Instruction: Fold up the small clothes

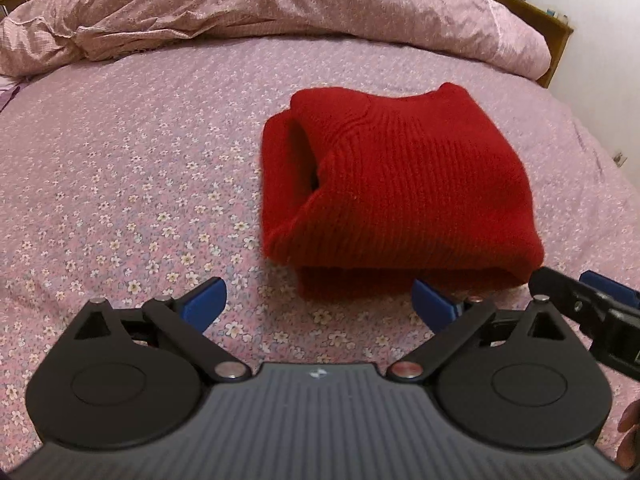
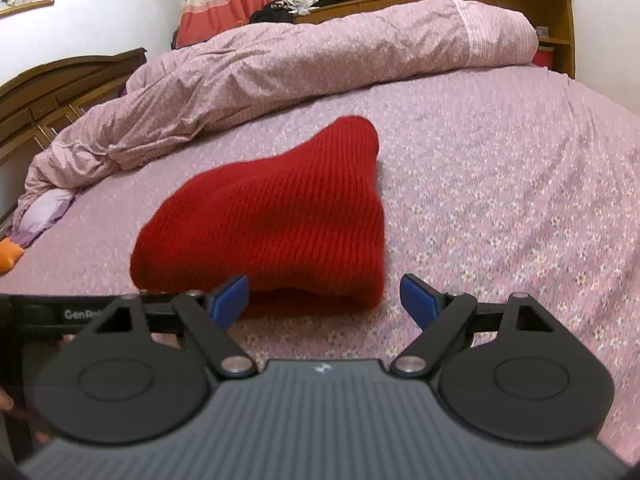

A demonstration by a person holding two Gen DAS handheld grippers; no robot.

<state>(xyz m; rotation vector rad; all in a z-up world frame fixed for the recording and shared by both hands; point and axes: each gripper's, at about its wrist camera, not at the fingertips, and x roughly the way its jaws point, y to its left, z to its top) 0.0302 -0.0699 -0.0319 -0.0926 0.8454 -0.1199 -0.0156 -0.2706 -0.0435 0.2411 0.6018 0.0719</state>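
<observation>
A red knitted sweater [image 1: 400, 184] lies folded into a compact bundle on the pink floral bedsheet [image 1: 140, 160]. It also shows in the right wrist view [image 2: 280, 216]. My left gripper [image 1: 320, 304] is open and empty, just in front of the bundle's near edge and a little to its left. My right gripper [image 2: 324, 296] is open and empty, just in front of the bundle's near right corner. The right gripper's arm shows at the right edge of the left wrist view [image 1: 592, 304].
A crumpled pink duvet [image 2: 300, 64] lies along the far side of the bed. A wooden headboard [image 2: 60, 92] stands at the left and a wooden shelf [image 2: 556, 20] at the far right. An orange object [image 2: 8, 258] lies at the left bed edge.
</observation>
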